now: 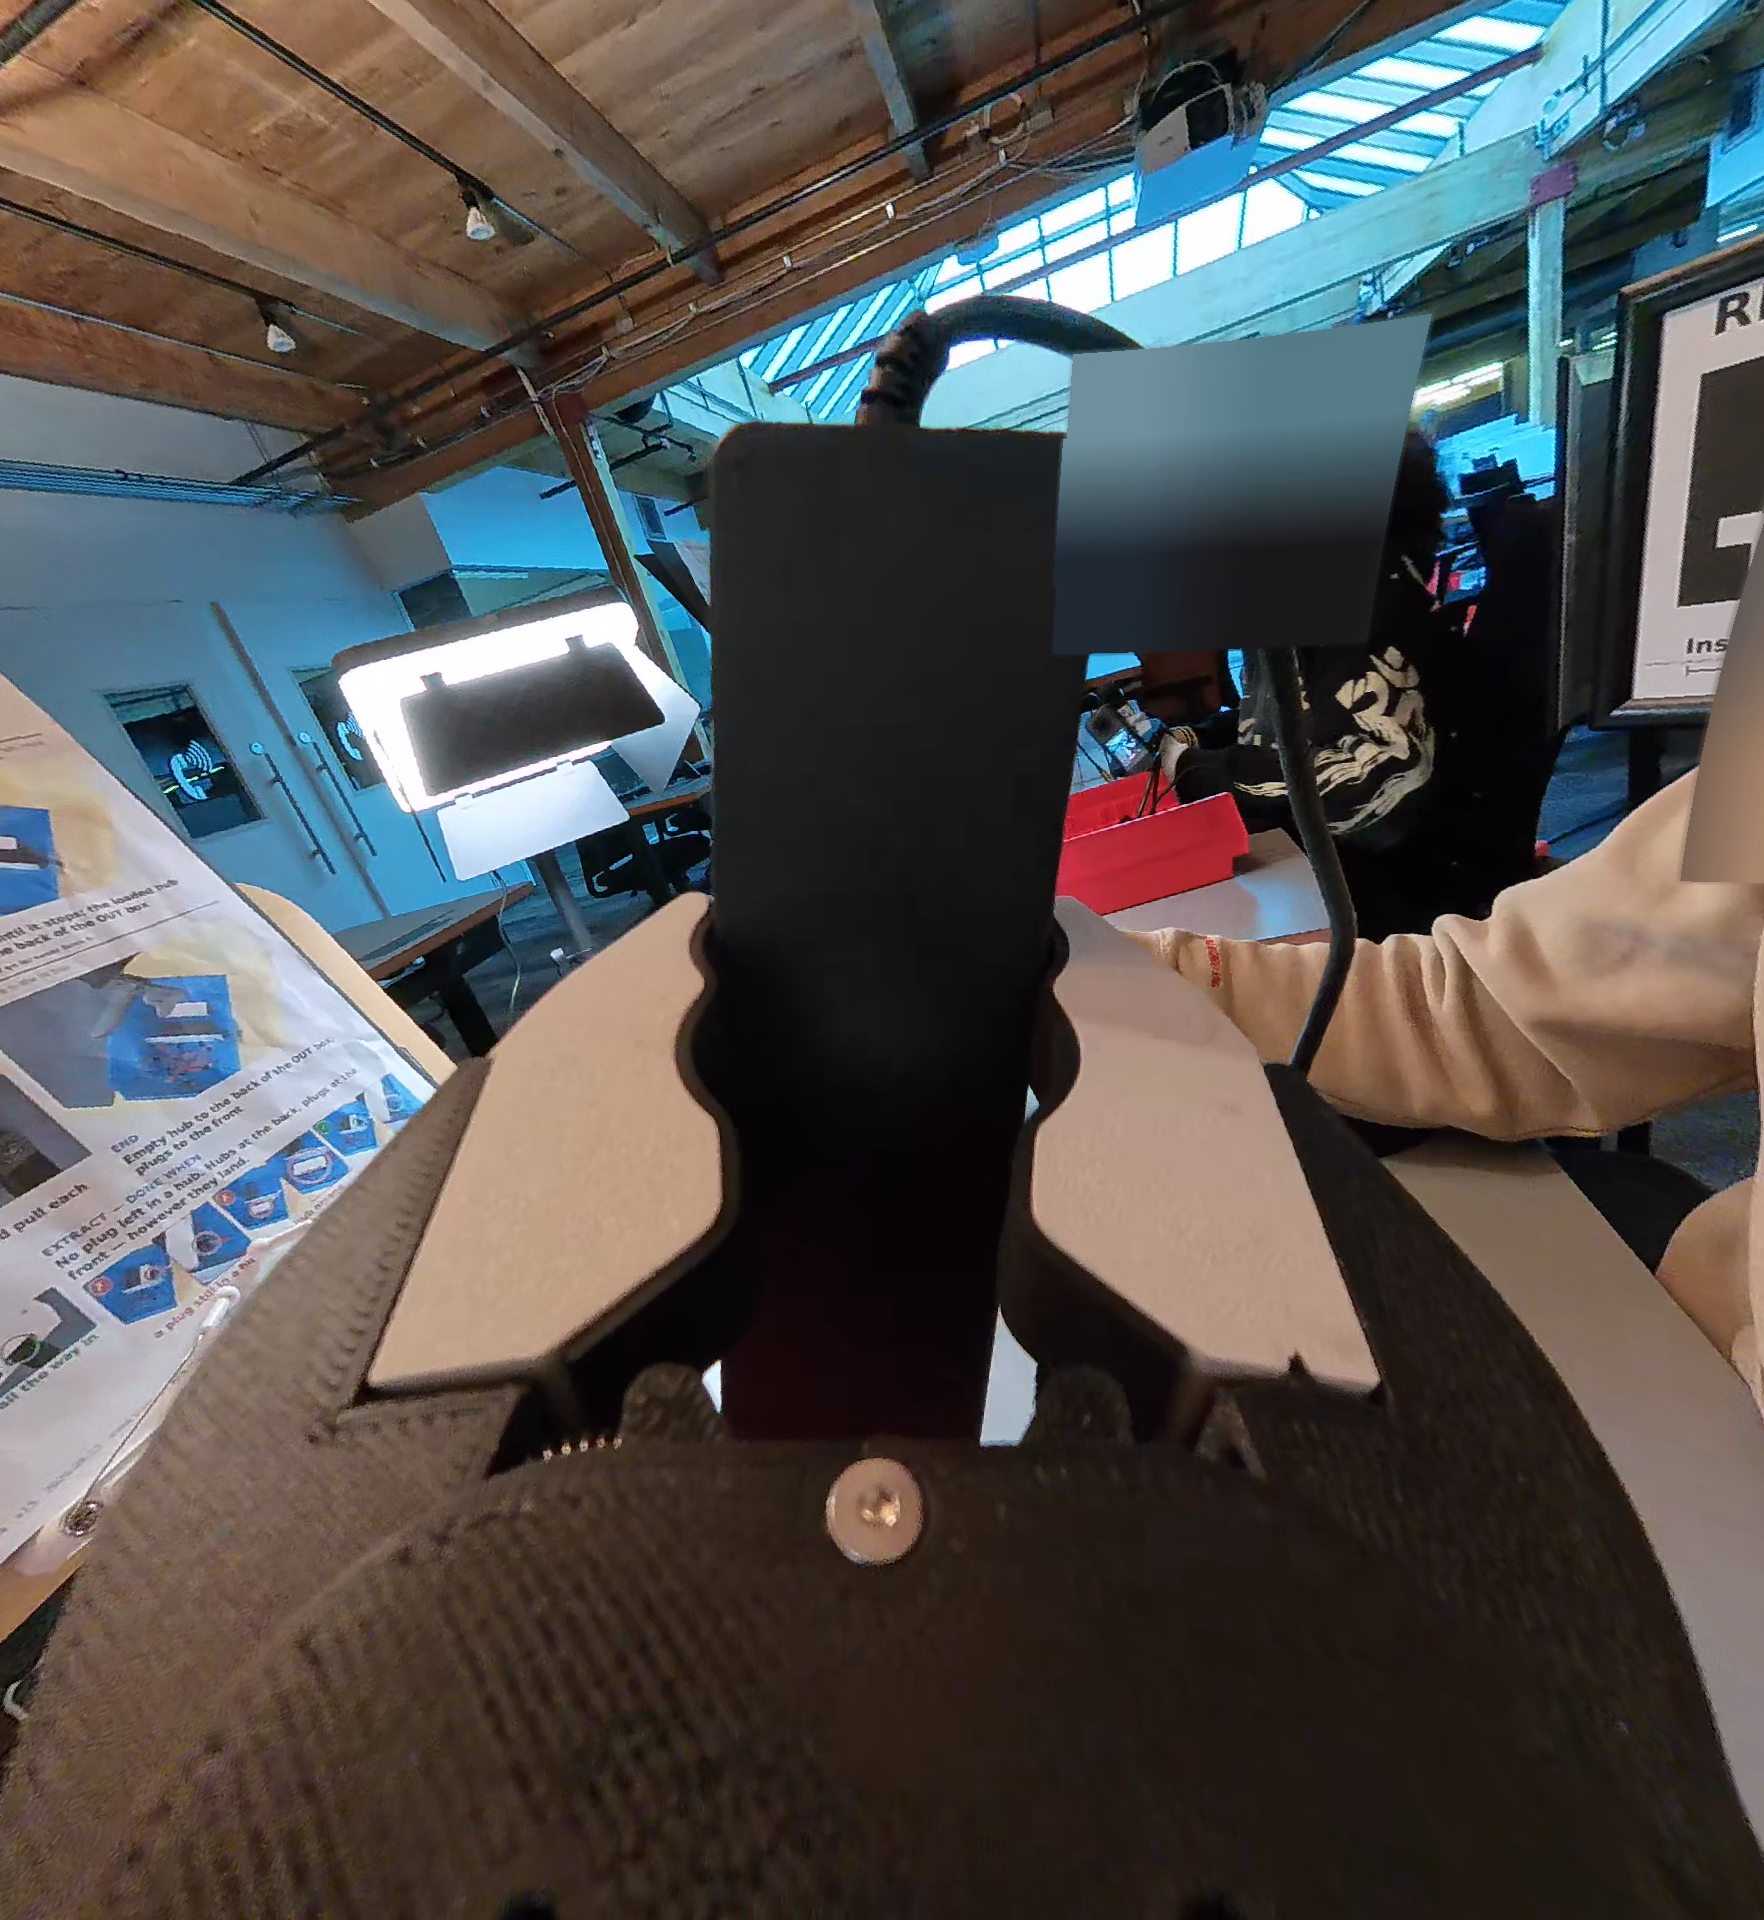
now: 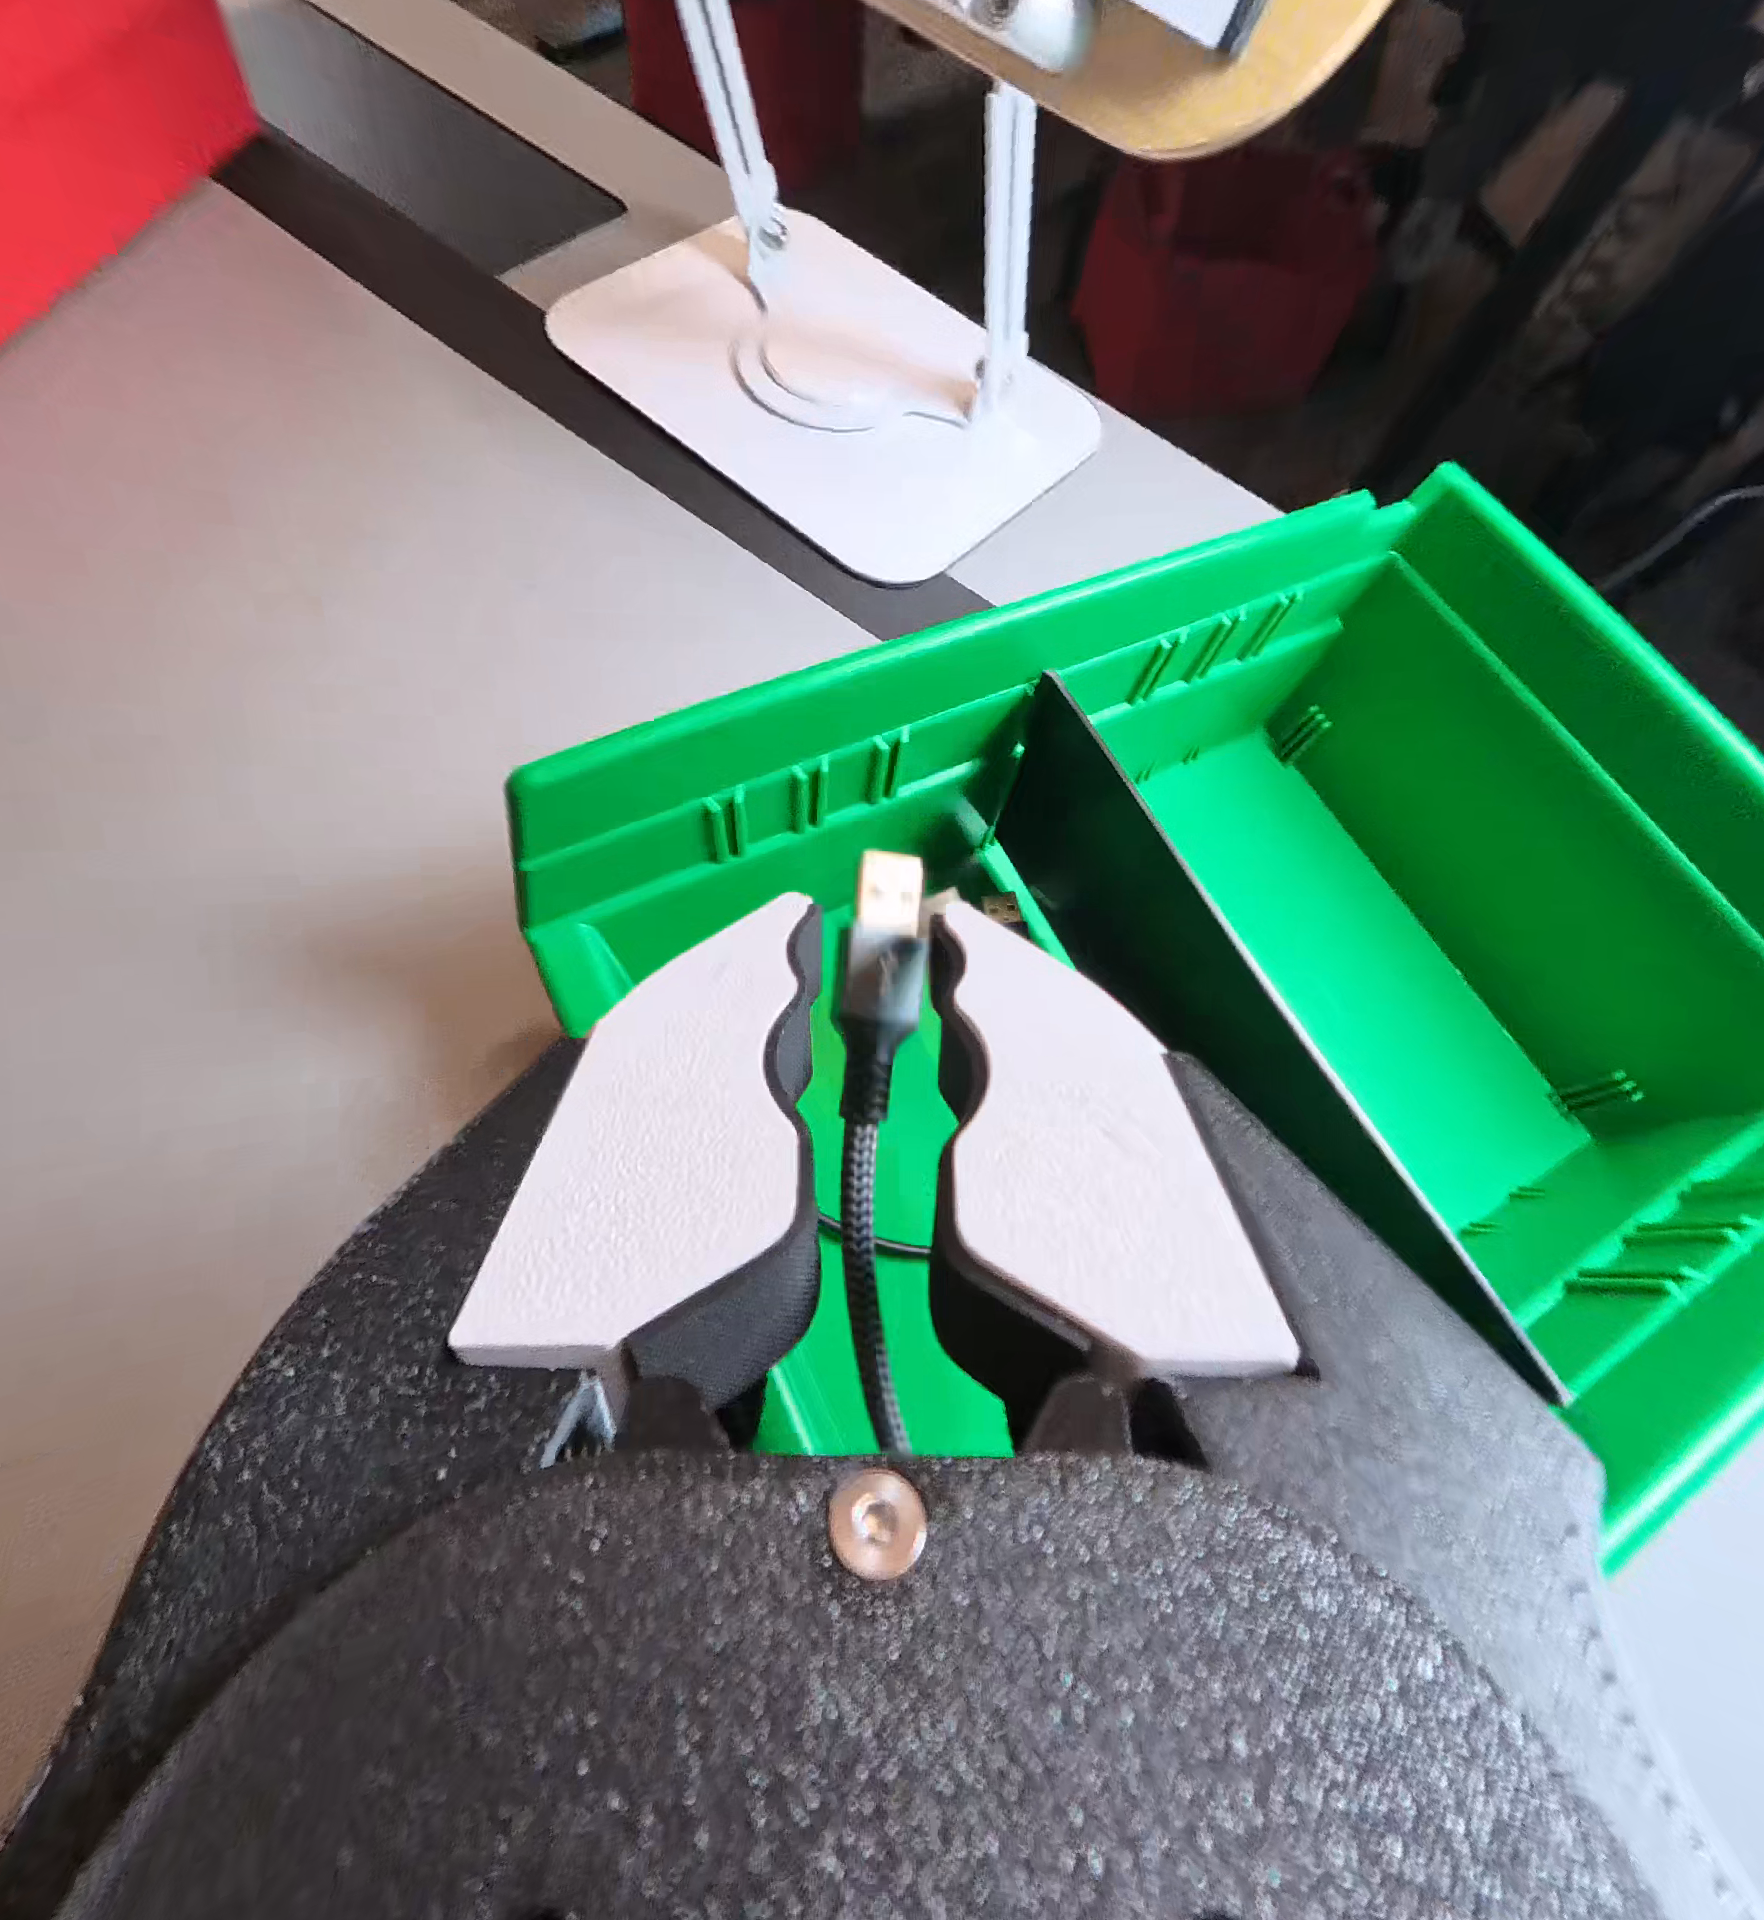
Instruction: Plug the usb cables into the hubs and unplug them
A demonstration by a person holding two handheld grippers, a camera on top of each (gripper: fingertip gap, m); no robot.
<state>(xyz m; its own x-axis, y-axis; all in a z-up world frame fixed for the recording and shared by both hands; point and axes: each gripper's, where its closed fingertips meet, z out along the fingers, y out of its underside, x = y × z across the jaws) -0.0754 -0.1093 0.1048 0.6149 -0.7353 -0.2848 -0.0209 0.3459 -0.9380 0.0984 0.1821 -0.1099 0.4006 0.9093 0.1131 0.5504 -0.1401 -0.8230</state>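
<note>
In the left wrist view my left gripper point(image 1: 883, 935) is shut on a black rectangular USB hub point(image 1: 878, 675) and holds it upright in the air. The hub's black cable point(image 1: 1314, 831) loops from its top and hangs down on the right. In the right wrist view my right gripper point(image 2: 873, 925) hovers over the front compartment of a green bin point(image 2: 1480, 831). A USB plug point(image 2: 886, 904) on a black braided cable point(image 2: 873, 1195) lies between the fingers. The jaws stand a little wider than the plug, with a gap on its left side. Another plug point(image 2: 1003, 909) lies in the bin.
A black divider point(image 2: 1262, 1018) splits the green bin. A white lamp base point(image 2: 826, 405) stands on the grey table point(image 2: 182, 727) behind it. A red bin point(image 1: 1148, 842), an instruction sheet point(image 1: 78, 1091), a person's sleeve point(image 1: 1532, 997) and a light panel point(image 1: 514, 717) are around.
</note>
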